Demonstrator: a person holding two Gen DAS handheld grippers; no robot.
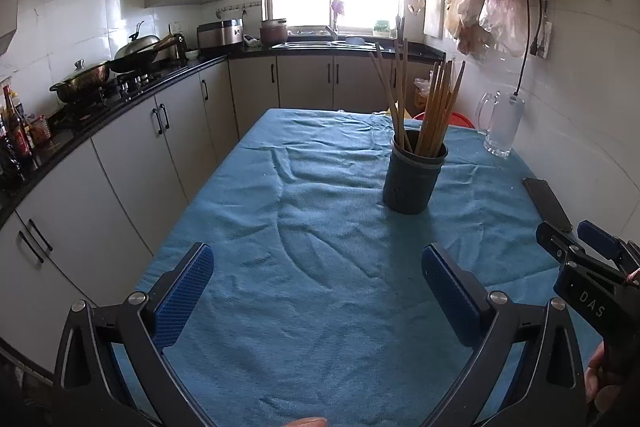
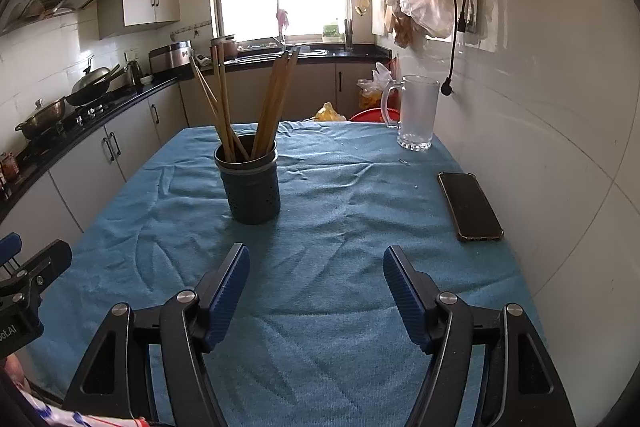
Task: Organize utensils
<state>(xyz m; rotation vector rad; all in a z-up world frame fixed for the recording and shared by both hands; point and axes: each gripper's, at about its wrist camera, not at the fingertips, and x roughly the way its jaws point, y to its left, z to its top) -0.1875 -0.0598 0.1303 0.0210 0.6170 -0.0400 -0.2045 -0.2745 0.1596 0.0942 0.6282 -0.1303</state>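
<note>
**A:** Quick status on yr tongs?

**B:** My left gripper [image 1: 318, 289], blue ribbed pads on black arms, sits at the bottom of the left wrist view w/ jaws spread wide. Nothing betw. them, just bare cloth. My right gripper [image 2: 316, 291] is the same build, low centre of the right wrist view, jaws also well apart, nothing held.

**A:** And the utensils?

**B:** Long wooden chopsticks [image 1: 434, 107] all stand in the dark round perforated holder [image 1: 412, 183], fanned in two bunches, tips up. In the left view it's right of centre, mid-frame; in the right view the holder [image 2: 252, 191] is left of centre. It stands upright on the wrinkled blue towel-like tablecloth [image 1: 320, 207], clear of both grippers.

**A:** Anything else on the table?

**B:** Black smartphone in a gold-edged case [image 2: 470, 207], flat, screen up, right side of the right view, near the white tiled wall. Clear glass mug w/ handle [image 2: 416, 113] at the far right corner of the cloth. In the left view my right gripper's tip pokes in at the right edge, well apart from the holder.

**A:** Background?

**B:** Kitchen counter w/ pots upper left, bright window top centre.
</note>
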